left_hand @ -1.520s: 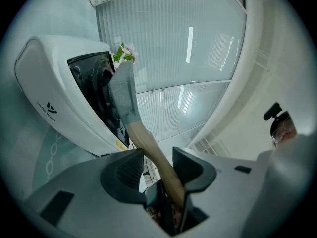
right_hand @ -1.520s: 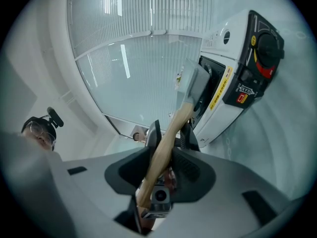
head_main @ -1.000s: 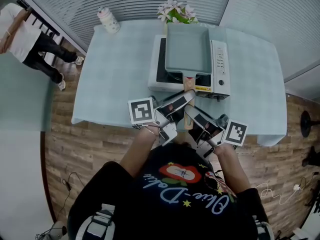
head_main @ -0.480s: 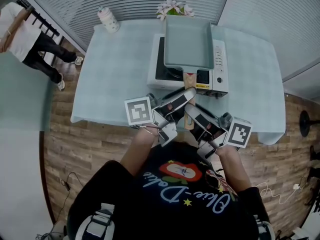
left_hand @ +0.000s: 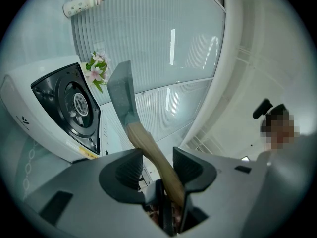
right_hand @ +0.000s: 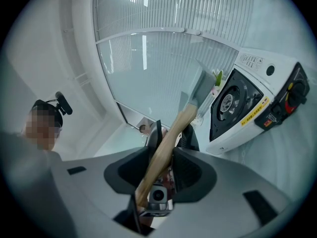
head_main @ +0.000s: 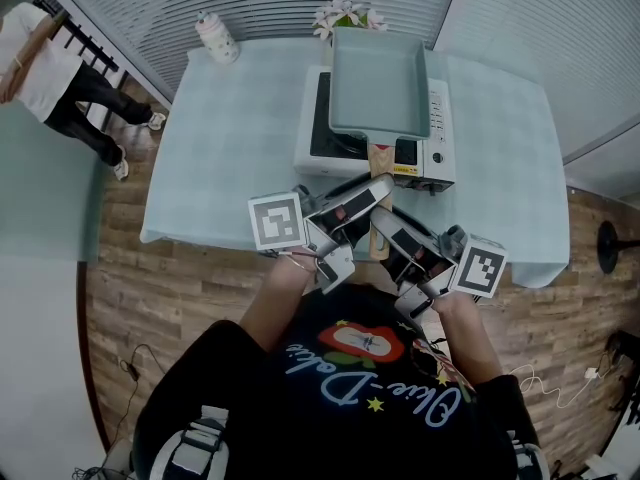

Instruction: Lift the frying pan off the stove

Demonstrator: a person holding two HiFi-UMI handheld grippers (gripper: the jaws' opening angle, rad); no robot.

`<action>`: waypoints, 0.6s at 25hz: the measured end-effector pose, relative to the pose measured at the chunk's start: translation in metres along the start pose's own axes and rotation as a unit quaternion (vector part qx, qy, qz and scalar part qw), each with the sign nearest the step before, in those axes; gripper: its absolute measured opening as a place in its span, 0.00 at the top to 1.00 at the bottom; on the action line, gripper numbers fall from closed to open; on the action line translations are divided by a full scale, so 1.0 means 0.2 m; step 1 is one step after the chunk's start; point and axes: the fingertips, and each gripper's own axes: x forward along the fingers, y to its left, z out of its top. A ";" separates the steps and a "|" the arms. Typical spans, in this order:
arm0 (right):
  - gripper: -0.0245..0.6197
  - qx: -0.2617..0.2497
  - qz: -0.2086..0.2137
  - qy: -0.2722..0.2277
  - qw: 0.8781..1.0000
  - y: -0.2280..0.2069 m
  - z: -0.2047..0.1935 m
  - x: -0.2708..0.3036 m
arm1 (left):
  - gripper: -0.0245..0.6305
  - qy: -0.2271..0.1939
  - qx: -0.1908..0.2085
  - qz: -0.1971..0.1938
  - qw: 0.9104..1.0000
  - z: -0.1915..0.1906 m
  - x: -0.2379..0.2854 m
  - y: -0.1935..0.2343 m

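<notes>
Wooden handle (left_hand: 148, 150) sits clamped in both your tongs, the left tongs (left_hand: 157, 165) and the right tongs (right_hand: 161, 165) each closed on it from opposite sides. Over the last second the frying pan (head_main: 380, 83) has risen and drifted toward 12 o'clock, and now hangs clear above the stove (head_main: 306, 146), with the burner (left_hand: 77, 103) bared at its 9 o'clock. Lift looks all but done; hold it level over the surface (head_main: 230, 148).

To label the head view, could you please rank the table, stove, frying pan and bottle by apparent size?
1. table
2. stove
3. frying pan, held nearer the camera, so enlarged
4. bottle
</notes>
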 end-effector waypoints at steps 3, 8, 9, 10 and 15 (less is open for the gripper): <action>0.74 0.000 -0.001 0.001 1.000 -0.01 0.00 0.00 | 0.68 0.001 -0.002 0.002 1.000 0.00 0.00 0.01; 0.74 0.000 0.002 0.002 1.000 0.00 0.00 0.00 | 0.68 0.001 0.000 0.000 1.000 0.00 0.00 0.00; 0.74 -0.001 0.002 0.002 1.000 0.00 0.00 0.00 | 0.68 0.001 0.001 0.000 1.000 0.00 0.00 0.00; 0.74 -0.001 0.002 0.002 1.000 0.00 0.00 0.00 | 0.68 0.001 0.001 -0.001 1.000 0.00 0.00 0.00; 0.74 -0.002 0.003 0.003 1.000 0.00 0.00 0.00 | 0.68 0.000 0.003 -0.002 1.000 0.00 0.00 0.00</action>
